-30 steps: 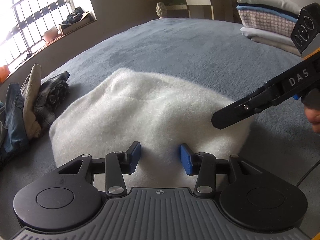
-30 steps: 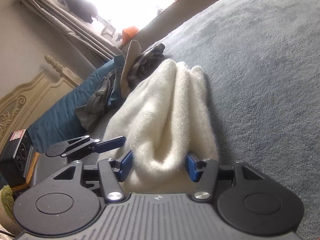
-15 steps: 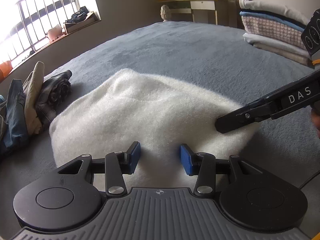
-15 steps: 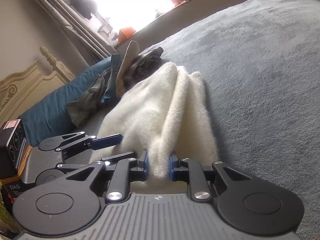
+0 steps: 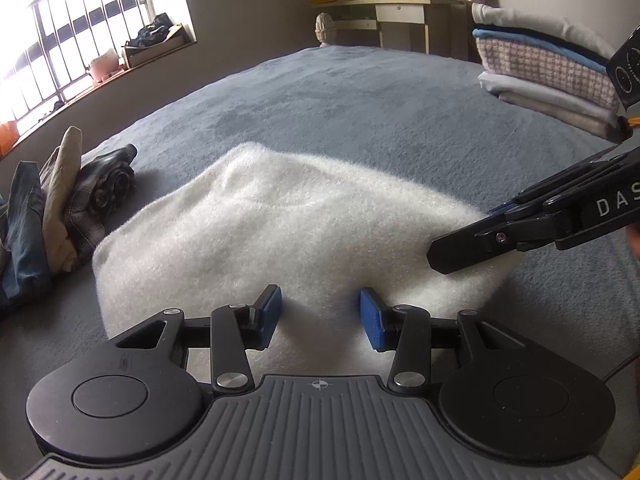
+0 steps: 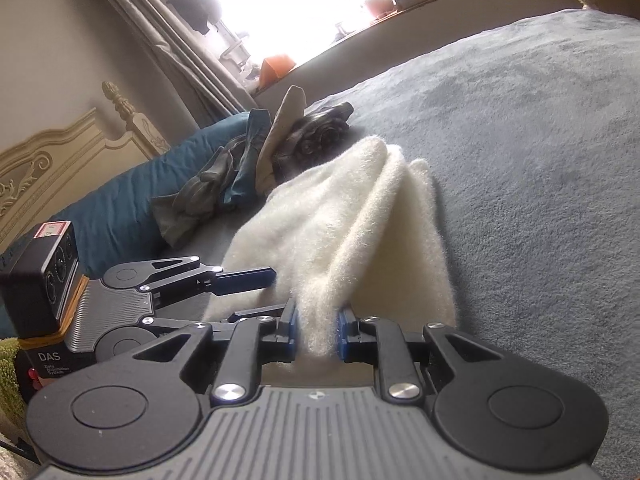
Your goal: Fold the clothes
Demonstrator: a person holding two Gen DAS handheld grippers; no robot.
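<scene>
A fluffy white sweater (image 5: pixel 300 232) lies folded in a bundle on the grey-blue bed cover (image 5: pixel 360 112). My left gripper (image 5: pixel 320 316) sits at its near edge, blue pads pressed into a thick fold that bulges between them. From the right, my right gripper (image 5: pixel 460 240) reaches onto the sweater's right end. In the right wrist view, the right gripper (image 6: pixel 316 332) is shut on a narrow ridge of the sweater (image 6: pixel 352 208), which rises slightly off the bed cover (image 6: pixel 540 160). The left gripper (image 6: pixel 264 294) shows there at the left, with fabric between its fingers.
A heap of unfolded clothes (image 5: pixel 60 208) lies left of the sweater, also seen as a clothes heap (image 6: pixel 256 160) against a teal pillow (image 6: pixel 112 208). Folded laundry is stacked (image 5: pixel 540 68) at the far right. A desk (image 5: pixel 400 16) and a windowsill stand beyond the bed.
My right gripper's jaws went from wide around the sweater's end to shut on a pinched ridge of it, then rose a little. The left gripper kept still.
</scene>
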